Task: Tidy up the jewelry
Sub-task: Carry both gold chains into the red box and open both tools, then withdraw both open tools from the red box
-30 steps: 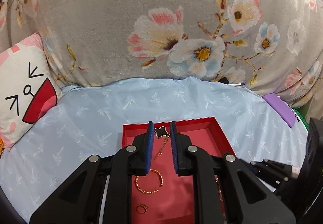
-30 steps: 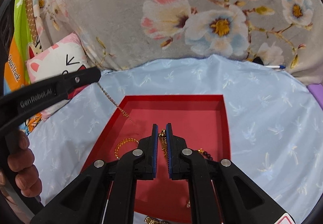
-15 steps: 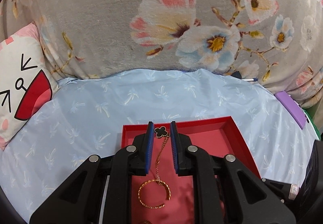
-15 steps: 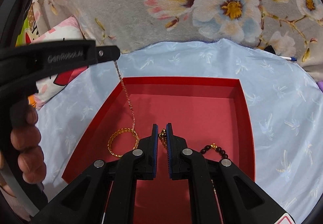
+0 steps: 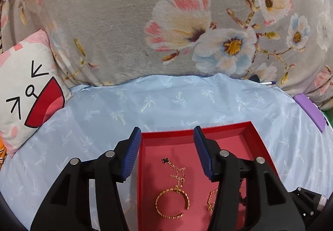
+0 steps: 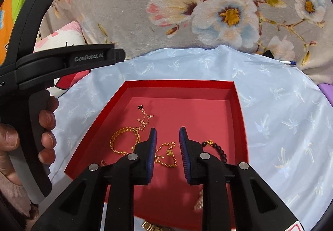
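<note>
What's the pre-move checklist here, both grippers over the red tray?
1. Left gripper clear of jewelry: ok, jaws opening, nothing between them.
2. Right gripper clear: ok, jaws opening, chain lies below the gap.
3. Clover necklace inside tray: ok.
4. Bangle free of the necklace: not ok, chain crosses it.
5. Bead bracelet in tray: ok.
6. Jewelry left outside tray: cannot tell, gold piece at the near edge is partly hidden.
</note>
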A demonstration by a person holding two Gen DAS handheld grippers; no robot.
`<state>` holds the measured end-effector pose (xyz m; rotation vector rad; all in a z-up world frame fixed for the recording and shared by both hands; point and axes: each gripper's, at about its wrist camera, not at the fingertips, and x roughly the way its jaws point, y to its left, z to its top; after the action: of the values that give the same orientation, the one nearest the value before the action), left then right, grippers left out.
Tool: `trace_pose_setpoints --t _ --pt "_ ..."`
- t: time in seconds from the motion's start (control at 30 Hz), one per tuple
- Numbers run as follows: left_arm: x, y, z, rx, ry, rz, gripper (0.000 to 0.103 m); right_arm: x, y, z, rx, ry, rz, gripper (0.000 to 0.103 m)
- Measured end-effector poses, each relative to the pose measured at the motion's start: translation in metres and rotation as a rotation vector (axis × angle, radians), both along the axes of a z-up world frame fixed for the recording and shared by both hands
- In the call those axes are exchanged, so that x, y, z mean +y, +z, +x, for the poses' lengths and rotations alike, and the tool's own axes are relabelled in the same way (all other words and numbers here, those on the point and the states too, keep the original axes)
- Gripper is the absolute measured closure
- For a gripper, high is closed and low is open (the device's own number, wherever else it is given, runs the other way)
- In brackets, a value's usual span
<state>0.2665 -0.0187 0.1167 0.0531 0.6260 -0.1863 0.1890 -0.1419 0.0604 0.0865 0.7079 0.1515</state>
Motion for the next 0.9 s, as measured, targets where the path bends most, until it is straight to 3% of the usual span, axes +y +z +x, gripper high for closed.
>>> trace_pose_setpoints --t 0.13,0.27,0.37,0.47,0.9 --pt "0.008 0.001 -0.022 0.004 -0.006 -0.006 0.051 -0.008 0.001 -0.022 -0.003 -0.019 -0.007 0.079" --pt "0.016 -0.003 -0.053 0.004 -0.008 -0.01 0.041 -0.017 0.001 -0.054 -0.009 -0.043 -0.019 0.079" --pt "0.02 -0.008 -0.076 0.002 -0.007 0.015 0.041 -0.023 -0.003 -0.074 -0.008 -0.057 -0.02 0.072" --pt "0.026 -0.014 -0.095 0.022 -0.014 -0.003 0.041 -0.023 -0.008 -0.092 0.002 -0.054 -0.033 0.071" --pt "0.045 -0.053 -0.149 0.119 -0.017 -0.051 0.039 -0.007 -0.041 -0.106 0.087 0.013 -0.056 0.064"
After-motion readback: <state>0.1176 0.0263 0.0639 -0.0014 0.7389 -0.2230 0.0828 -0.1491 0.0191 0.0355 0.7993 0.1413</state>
